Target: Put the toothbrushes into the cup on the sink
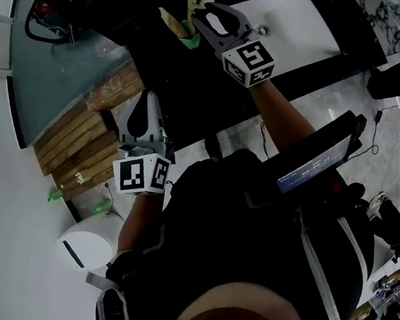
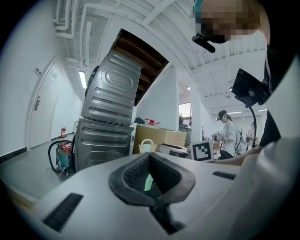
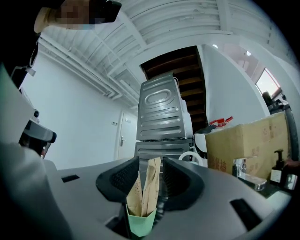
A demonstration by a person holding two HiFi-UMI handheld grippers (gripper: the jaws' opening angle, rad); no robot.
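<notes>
A light green cup (image 1: 190,41) stands on the dark counter left of the white sink (image 1: 306,25). Brown paper-wrapped toothbrushes (image 1: 173,21) stick up out of it. My right gripper (image 1: 200,19) reaches to the cup from the right. In the right gripper view the jaws of the right gripper (image 3: 149,176) stand open on either side of the toothbrushes (image 3: 144,192), which rest in the cup (image 3: 139,221). My left gripper (image 1: 148,100) hangs lower and to the left, away from the cup. The left gripper (image 2: 150,161) is shut, with nothing held.
Wooden planks (image 1: 81,143) lie on the floor at left, a white bin (image 1: 88,243) below them. Ahead stand stacked metal machines (image 3: 161,117), a cardboard box (image 3: 253,145) and a soap bottle (image 3: 276,174). A tablet (image 1: 317,157) hangs at the person's chest.
</notes>
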